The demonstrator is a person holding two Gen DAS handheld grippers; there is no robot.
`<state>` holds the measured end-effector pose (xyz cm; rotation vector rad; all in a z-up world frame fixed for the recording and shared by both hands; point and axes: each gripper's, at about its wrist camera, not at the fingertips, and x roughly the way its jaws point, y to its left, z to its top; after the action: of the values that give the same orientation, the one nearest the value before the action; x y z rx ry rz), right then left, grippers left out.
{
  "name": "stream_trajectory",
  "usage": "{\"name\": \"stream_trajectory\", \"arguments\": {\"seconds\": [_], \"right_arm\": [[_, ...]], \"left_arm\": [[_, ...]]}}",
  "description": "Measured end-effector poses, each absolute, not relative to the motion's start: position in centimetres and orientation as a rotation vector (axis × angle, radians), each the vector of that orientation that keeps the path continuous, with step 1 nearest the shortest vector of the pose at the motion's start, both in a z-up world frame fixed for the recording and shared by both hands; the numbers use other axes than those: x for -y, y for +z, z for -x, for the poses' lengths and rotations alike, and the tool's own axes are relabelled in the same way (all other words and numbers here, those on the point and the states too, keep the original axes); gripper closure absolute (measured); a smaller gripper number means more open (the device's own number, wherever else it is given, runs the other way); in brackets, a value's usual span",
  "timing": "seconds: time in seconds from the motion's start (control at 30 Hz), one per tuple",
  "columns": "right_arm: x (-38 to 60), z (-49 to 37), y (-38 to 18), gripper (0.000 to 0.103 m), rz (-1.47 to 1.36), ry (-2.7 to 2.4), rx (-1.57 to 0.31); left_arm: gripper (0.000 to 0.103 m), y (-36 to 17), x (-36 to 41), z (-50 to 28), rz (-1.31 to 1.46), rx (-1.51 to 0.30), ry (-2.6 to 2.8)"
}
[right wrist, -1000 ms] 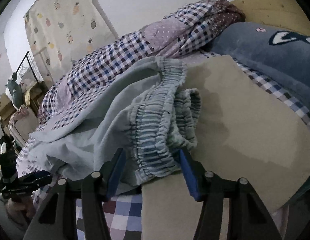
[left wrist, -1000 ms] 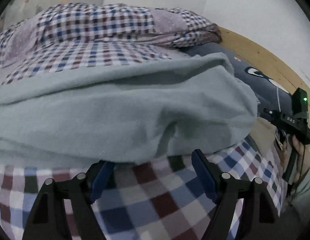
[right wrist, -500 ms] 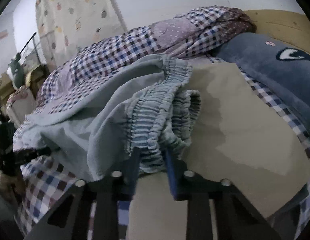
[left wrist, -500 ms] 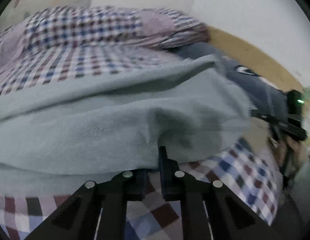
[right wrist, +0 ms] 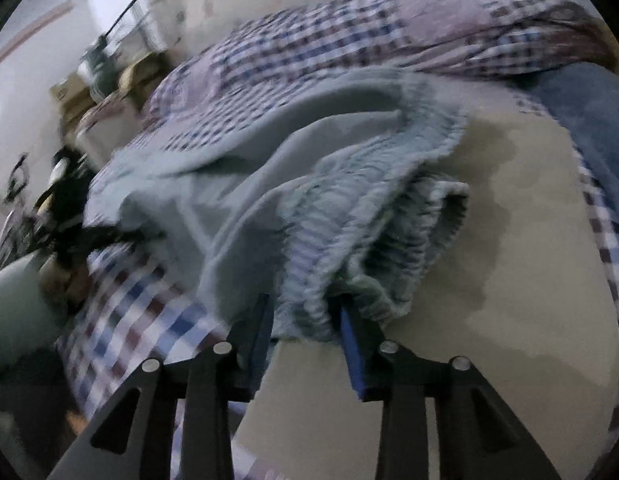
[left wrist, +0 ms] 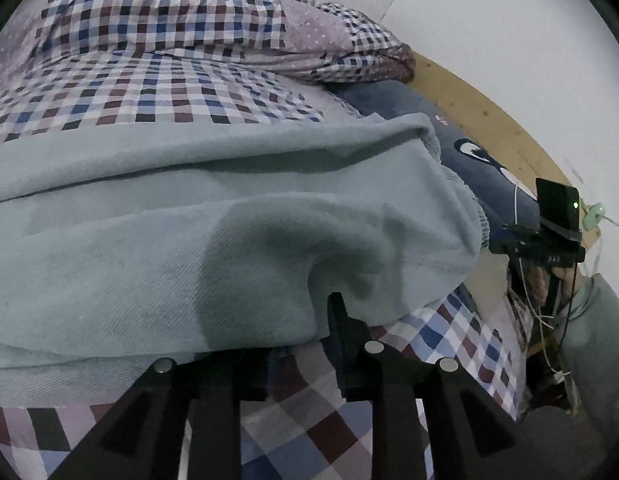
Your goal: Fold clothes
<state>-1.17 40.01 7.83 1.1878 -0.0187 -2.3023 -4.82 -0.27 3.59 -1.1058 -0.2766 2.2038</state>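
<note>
Pale blue-grey trousers [left wrist: 269,220] lie bunched on the checked sheet [left wrist: 429,336]. My left gripper [left wrist: 293,332] has the near fold of the cloth between its fingers. The fabric drapes over and hides the left finger, and the jaws are opening slightly. In the right wrist view the trousers' gathered elastic waistband [right wrist: 309,272] sits between the fingers of my right gripper [right wrist: 305,312]. Both pads touch it while the jaws open a little. The right gripper's body [left wrist: 541,240] shows at the left view's right edge, held by a hand.
A beige board [right wrist: 509,280] lies on the bed under the waistband. Behind it are a rumpled checked duvet [left wrist: 169,32], a dark blue pillow [left wrist: 469,152], a wooden headboard [left wrist: 489,112] and a white wall. Blurred furniture [right wrist: 89,92] stands at the left.
Both grippers stood wide open around the trousers' edge, then closed onto the cloth. The right view has since rolled and blurred, with the waistband drawn up between its fingers.
</note>
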Motion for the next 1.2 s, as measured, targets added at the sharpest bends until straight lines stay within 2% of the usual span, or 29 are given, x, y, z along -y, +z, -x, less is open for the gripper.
{"name": "stream_trajectory", "arguments": {"seconds": [0.17, 0.37, 0.4, 0.47, 0.57, 0.67, 0.77, 0.87, 1.0, 1.1, 1.13, 1.17, 1.2], "right_arm": [[-38.4, 1.0, 8.2, 0.067, -1.214, -2.253, -0.132], [-36.6, 3.6, 6.9, 0.067, -1.241, -2.246, -0.178], [-36.3, 4.1, 6.6, 0.069, -1.25, -2.249, -0.181], [-36.1, 4.4, 6.1, 0.092, -1.247, -2.275, -0.174], [-37.4, 3.3, 7.0, 0.097, -1.194, -2.331, -0.129], [-40.2, 0.8, 9.3, 0.097, -1.091, -2.394, -0.054], [-42.9, -1.7, 10.7, 0.097, -1.03, -2.394, 0.021], [-43.7, -2.8, 7.7, 0.097, -1.197, -2.268, -0.018], [-43.4, -3.6, 5.7, 0.097, -1.286, -2.225, -0.038], [-43.8, -4.2, 6.5, 0.09, -1.269, -2.294, -0.021], [-43.9, -4.5, 6.6, 0.084, -1.272, -2.332, -0.016], [-44.2, -5.0, 6.9, 0.083, -1.277, -2.383, 0.001], [-44.5, -5.8, 7.2, 0.079, -1.277, -2.44, 0.01]], "left_arm": [[0.081, 3.8, 0.1, 4.6, 1.076, 0.252, 2.195], [0.083, 2.8, -0.8, 5.2, 1.118, 0.236, 2.215], [0.091, 2.7, -0.5, 5.3, 1.111, 0.259, 2.213], [0.095, 2.7, 0.2, 5.3, 1.089, 0.309, 2.204], [0.097, 4.7, 2.2, 4.1, 0.965, 0.395, 2.138], [0.097, 7.2, 4.4, 2.2, 0.829, 0.407, 2.057], [0.097, 5.3, 4.8, 1.7, 0.925, 0.346, 1.96], [0.097, 2.2, 3.1, 0.7, 1.089, 0.155, 1.922], [0.096, 2.4, 3.5, 0.5, 1.097, 0.16, 1.919], [0.096, 2.3, 3.4, 0.9, 1.125, 0.201, 1.924], [0.092, 2.1, 3.2, 1.1, 1.136, 0.215, 1.923], [0.089, 1.9, 3.1, 1.2, 1.15, 0.229, 1.92], [0.082, 1.7, 3.0, 1.3, 1.163, 0.239, 1.913]]}}
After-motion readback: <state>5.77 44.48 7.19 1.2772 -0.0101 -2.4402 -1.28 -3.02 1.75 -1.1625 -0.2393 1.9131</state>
